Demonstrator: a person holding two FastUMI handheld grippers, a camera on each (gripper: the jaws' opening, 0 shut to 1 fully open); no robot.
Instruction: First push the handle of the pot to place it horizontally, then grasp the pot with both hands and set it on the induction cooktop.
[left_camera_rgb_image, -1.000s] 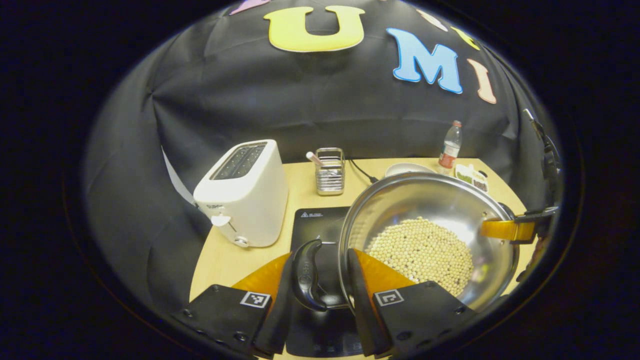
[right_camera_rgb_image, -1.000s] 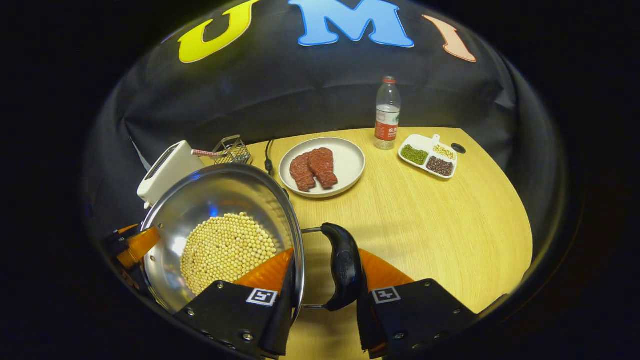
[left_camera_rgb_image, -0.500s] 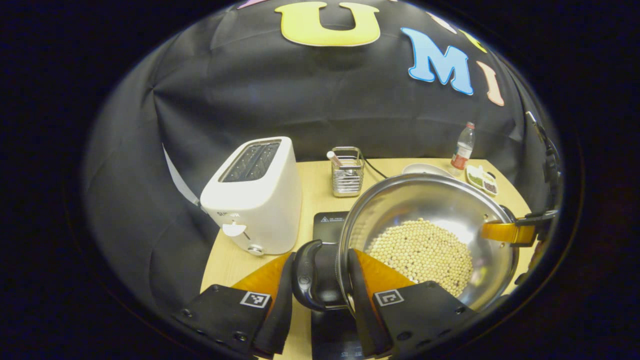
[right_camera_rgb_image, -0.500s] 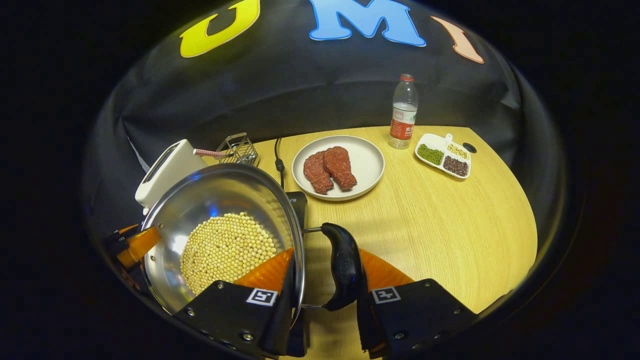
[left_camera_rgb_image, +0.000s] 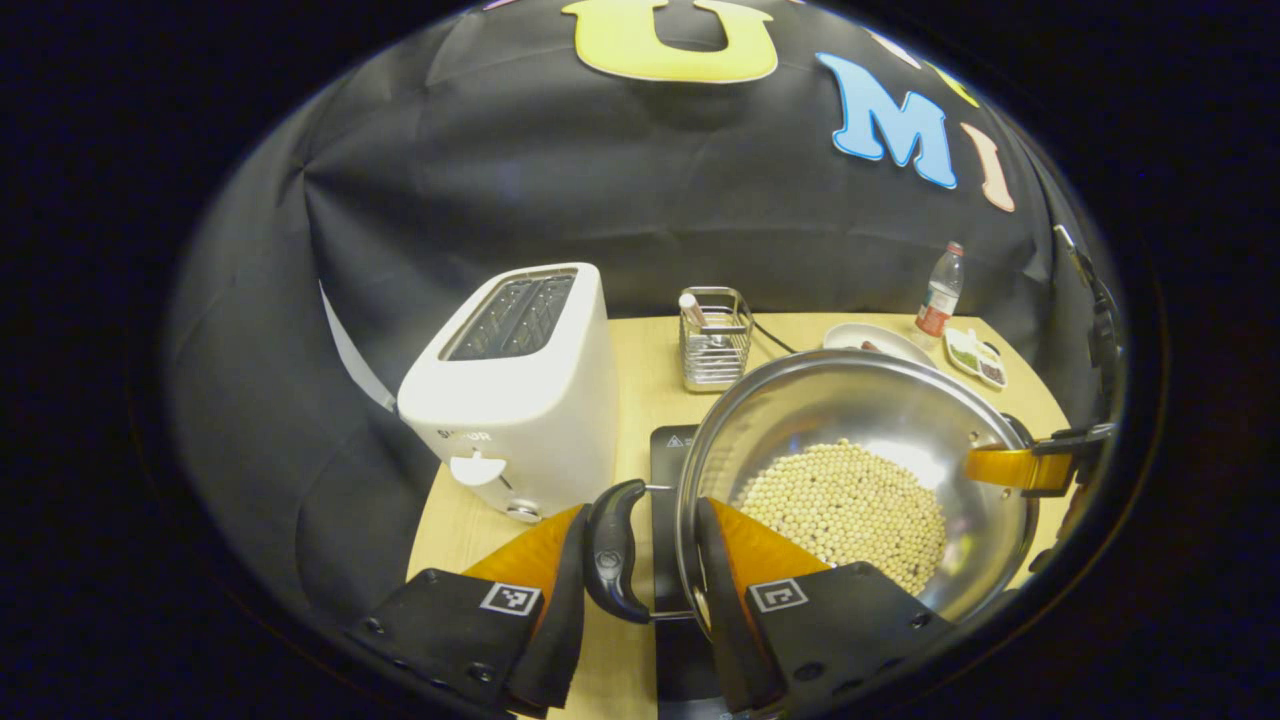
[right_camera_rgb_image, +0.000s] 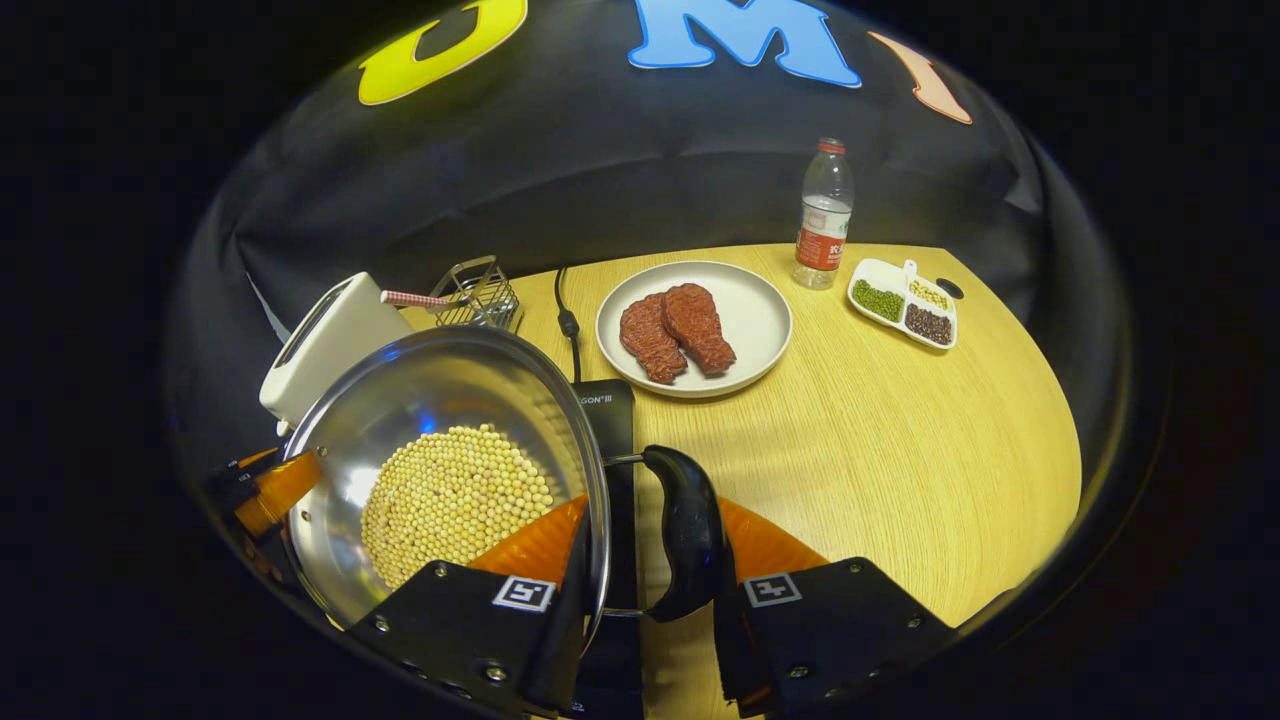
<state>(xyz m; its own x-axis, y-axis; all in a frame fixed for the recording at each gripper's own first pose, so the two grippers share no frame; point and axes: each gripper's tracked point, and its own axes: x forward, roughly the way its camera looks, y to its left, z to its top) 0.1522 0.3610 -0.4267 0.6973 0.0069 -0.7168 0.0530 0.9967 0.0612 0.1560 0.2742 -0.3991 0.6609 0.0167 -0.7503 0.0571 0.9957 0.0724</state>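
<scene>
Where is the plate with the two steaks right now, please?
In the right gripper view the plate sits at the table's back, between the black cable and water bottle.

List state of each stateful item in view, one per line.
pot: held by both handles, holds beans
left gripper: shut on left pot handle
right gripper: shut on right pot handle
toaster: slots empty
plate: holds two meat pieces
bottle: upright, capped

From where I'm driving, the pot (left_camera_rgb_image: 860, 440) ahead of my left gripper (left_camera_rgb_image: 640, 570) looks like polished, mirror-shiny steel, its side handle (left_camera_rgb_image: 610, 550) glossy black plastic. Tabletop (right_camera_rgb_image: 900, 440) is matt pale wood grain. Toaster (left_camera_rgb_image: 520, 390) looks like smooth white plastic, the caddy (left_camera_rgb_image: 715, 340) behind it shiny wire.
</scene>
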